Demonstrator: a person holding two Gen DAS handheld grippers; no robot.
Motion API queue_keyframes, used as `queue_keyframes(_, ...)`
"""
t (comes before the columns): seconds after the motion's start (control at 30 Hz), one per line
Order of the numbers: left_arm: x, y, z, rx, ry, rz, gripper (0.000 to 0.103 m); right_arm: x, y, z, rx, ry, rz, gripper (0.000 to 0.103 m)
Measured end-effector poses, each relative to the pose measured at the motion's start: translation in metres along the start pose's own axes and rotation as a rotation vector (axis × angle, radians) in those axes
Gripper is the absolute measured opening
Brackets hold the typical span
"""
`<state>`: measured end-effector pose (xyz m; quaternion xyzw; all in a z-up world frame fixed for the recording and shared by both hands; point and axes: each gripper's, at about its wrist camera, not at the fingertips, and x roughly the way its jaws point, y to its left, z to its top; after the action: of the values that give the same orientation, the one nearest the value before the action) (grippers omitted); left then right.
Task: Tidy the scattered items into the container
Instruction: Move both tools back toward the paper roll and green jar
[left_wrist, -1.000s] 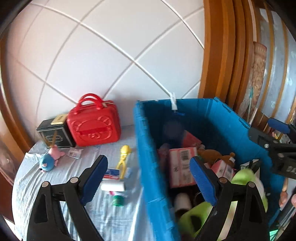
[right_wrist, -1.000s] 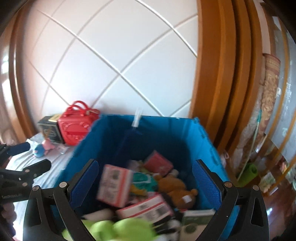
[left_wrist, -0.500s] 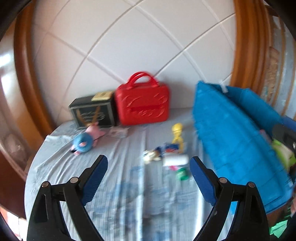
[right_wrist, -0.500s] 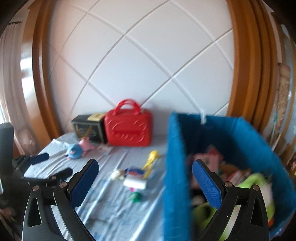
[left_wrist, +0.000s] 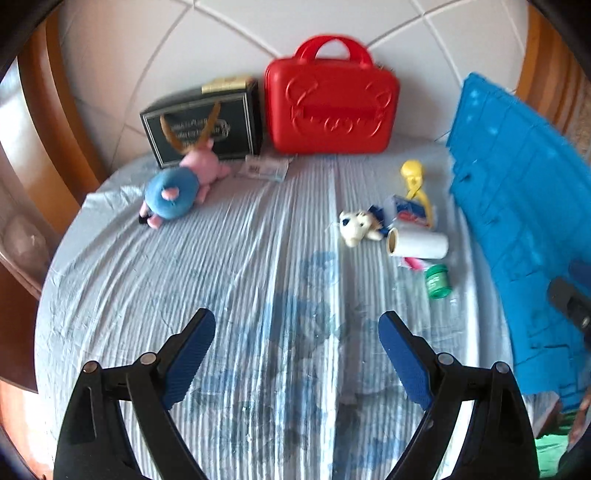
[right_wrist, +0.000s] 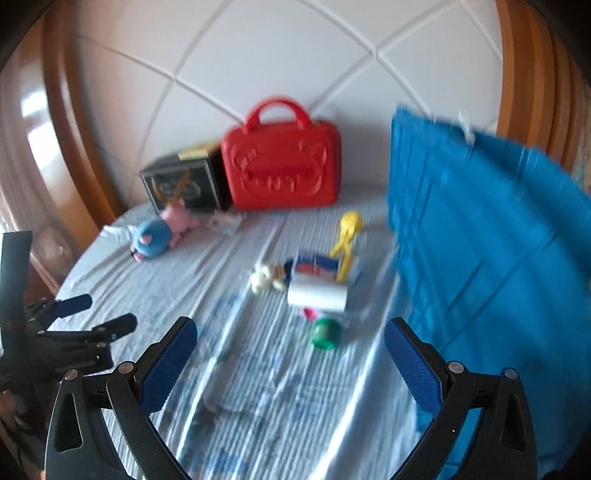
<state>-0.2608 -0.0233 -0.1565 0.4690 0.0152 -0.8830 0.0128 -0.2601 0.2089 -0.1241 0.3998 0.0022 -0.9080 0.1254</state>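
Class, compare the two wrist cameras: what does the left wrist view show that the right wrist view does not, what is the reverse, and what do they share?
Only the left wrist view shows the left gripper from behind, jaws wide, empty.

Only the right wrist view shows the right gripper, also wide and empty, with the left gripper seen sideways at its left edge.

Both show the red case, black box, pink-and-blue plush, white roll, green jar and blue container.

No lettering can be read. The black box (left_wrist: 207, 122) bears a framed label with pale print, too blurred to make out. The small packet (left_wrist: 413, 213) shows red and blue markings, and the green jar (left_wrist: 437, 282) has white print, both illegible.
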Motion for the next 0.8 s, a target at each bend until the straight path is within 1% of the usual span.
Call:
queue_keyframes(0.07,0.018,-0.003,-0.004,-0.008,0.011,-0.012,0.091,0.023,-0.003,-0.008,0.002,0.039,-0.002,0.103)
queue_keyframes(0.13,0.033,-0.007,-0.007,-0.002,0.028,-0.015,0.091,0.048,-0.008,-0.018,0.009,0.081,-0.028,0.103)
queue_keyframes(0.2,0.053,-0.011,-0.008,0.02,0.06,-0.011,0.091,0.068,-0.014,-0.03,0.042,0.126,-0.038,0.103)
queue_keyframes(0.3,0.074,-0.016,-0.005,0.048,0.069,-0.022,0.091,0.095,-0.023,-0.046,0.073,0.195,-0.047,0.103)
queue_keyframes(0.37,0.087,-0.021,-0.003,0.064,0.067,-0.04,0.091,0.106,-0.031,-0.053,0.102,0.204,-0.059,0.103)
queue_keyframes(0.43,0.102,-0.028,0.0,0.085,0.065,-0.065,0.09,0.114,-0.039,-0.056,0.14,0.19,-0.085,0.103)
queue_keyframes(0.47,0.109,-0.032,0.002,0.103,0.061,-0.07,0.085,0.117,-0.043,-0.056,0.163,0.173,-0.115,0.102)
queue_keyframes(0.53,0.129,-0.042,0.006,0.153,0.064,-0.071,0.075,0.124,-0.047,-0.056,0.194,0.139,-0.178,0.083)
queue_keyframes(0.57,0.137,-0.046,0.007,0.165,0.068,-0.079,0.072,0.128,-0.049,-0.056,0.212,0.124,-0.201,0.057)
queue_keyframes(0.6,0.143,-0.047,0.008,0.169,0.07,-0.09,0.069,0.134,-0.051,-0.055,0.231,0.114,-0.228,0.044)
queue_keyframes(0.67,0.154,-0.051,0.01,0.165,0.077,-0.12,0.058,0.149,-0.056,-0.053,0.27,0.102,-0.284,0.043)
queue_keyframes(0.73,0.166,-0.056,0.014,0.169,0.082,-0.154,0.05,0.16,-0.061,-0.05,0.301,0.08,-0.333,0.043)
queue_keyframes(0.8,0.178,-0.063,0.018,0.183,0.083,-0.164,0.049,0.172,-0.066,-0.045,0.31,0.051,-0.395,0.043)
